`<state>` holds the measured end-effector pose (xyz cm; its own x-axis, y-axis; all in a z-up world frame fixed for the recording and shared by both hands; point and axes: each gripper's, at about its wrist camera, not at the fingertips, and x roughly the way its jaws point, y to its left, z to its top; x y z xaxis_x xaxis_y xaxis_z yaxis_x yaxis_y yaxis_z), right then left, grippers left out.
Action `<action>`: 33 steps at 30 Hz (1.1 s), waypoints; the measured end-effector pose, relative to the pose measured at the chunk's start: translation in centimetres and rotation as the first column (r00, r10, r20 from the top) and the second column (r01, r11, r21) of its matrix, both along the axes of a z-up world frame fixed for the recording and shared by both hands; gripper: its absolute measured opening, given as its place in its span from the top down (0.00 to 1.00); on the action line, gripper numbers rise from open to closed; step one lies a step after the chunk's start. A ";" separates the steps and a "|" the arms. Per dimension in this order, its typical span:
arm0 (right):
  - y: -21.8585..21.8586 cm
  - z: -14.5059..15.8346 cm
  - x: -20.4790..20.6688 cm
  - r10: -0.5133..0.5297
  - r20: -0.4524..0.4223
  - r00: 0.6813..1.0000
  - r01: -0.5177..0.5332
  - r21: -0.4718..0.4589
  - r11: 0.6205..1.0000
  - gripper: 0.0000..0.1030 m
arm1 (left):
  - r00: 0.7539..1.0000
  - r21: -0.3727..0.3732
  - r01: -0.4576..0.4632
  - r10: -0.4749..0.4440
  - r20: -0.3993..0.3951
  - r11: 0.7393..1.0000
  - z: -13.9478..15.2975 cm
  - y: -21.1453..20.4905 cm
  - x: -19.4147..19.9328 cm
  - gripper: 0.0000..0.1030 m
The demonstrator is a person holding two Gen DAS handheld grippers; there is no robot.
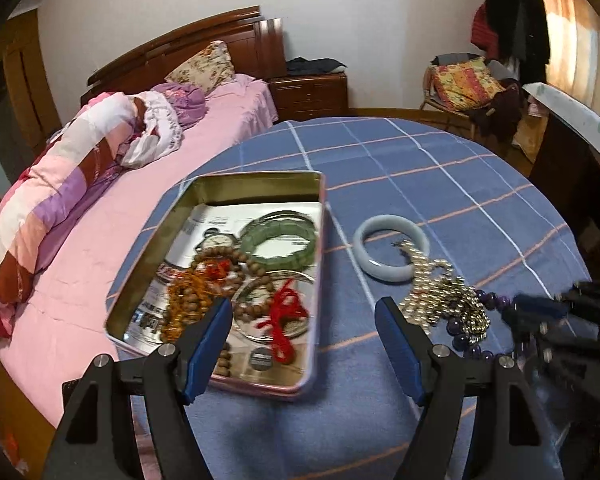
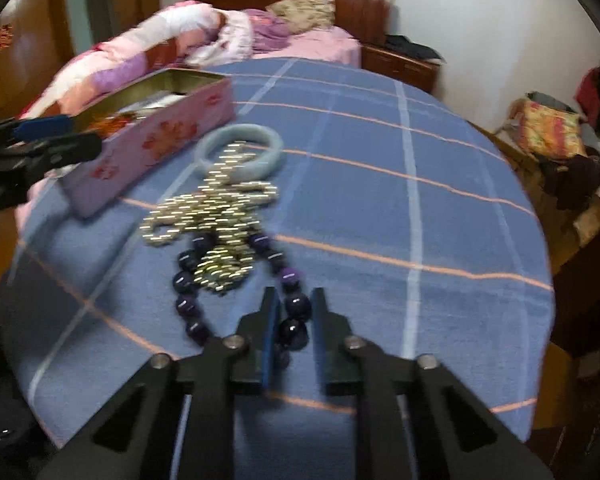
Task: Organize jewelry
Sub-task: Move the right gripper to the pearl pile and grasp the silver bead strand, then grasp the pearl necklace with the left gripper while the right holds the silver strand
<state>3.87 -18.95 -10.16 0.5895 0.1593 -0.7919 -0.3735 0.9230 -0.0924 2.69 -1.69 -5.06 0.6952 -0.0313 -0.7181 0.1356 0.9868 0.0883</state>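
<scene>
An open tin box (image 1: 260, 179), pink with flowers on its side (image 2: 160, 148), stands on the blue checked cloth (image 2: 380, 216). It holds a green bracelet (image 1: 278, 240), brown bead strings (image 1: 220, 258), a red cord (image 1: 284, 320) and a watch (image 1: 216, 241). My left gripper (image 1: 304, 306) hovers open over the box's near right edge, with nothing between its fingers. Right of the box lie a pale blue bangle (image 1: 392, 269) (image 2: 274, 151), a gold chain (image 1: 440, 296) (image 2: 216, 204) and a purple bead bracelet (image 2: 184, 280). My right gripper (image 2: 294, 294) is shut on the bracelet's near beads.
A bed with pink sheets and a folded quilt (image 1: 60, 200) runs along the left of the cloth. A wooden nightstand (image 1: 308, 92) and a chair piled with cushions (image 1: 468, 80) stand beyond. A dark desk (image 1: 572, 152) is at the right.
</scene>
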 end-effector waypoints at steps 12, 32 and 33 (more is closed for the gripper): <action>-3.1 0.5 1.3 -0.106 0.011 0.994 0.106 0.009 0.994 0.78 | 0.994 -0.017 0.106 -0.106 0.004 0.994 -0.7 -4.5 -0.2 0.28; 0.3 0.9 1.1 0.039 0.014 0.999 -0.040 0.125 0.991 0.87 | 0.973 -0.065 0.190 -0.197 -0.123 0.980 -4.3 -6.4 2.5 0.88; 0.3 1.0 0.9 0.040 0.020 0.999 -0.042 0.130 0.991 0.87 | 0.974 -0.070 0.190 -0.197 -0.116 0.979 -4.2 -6.3 2.3 0.88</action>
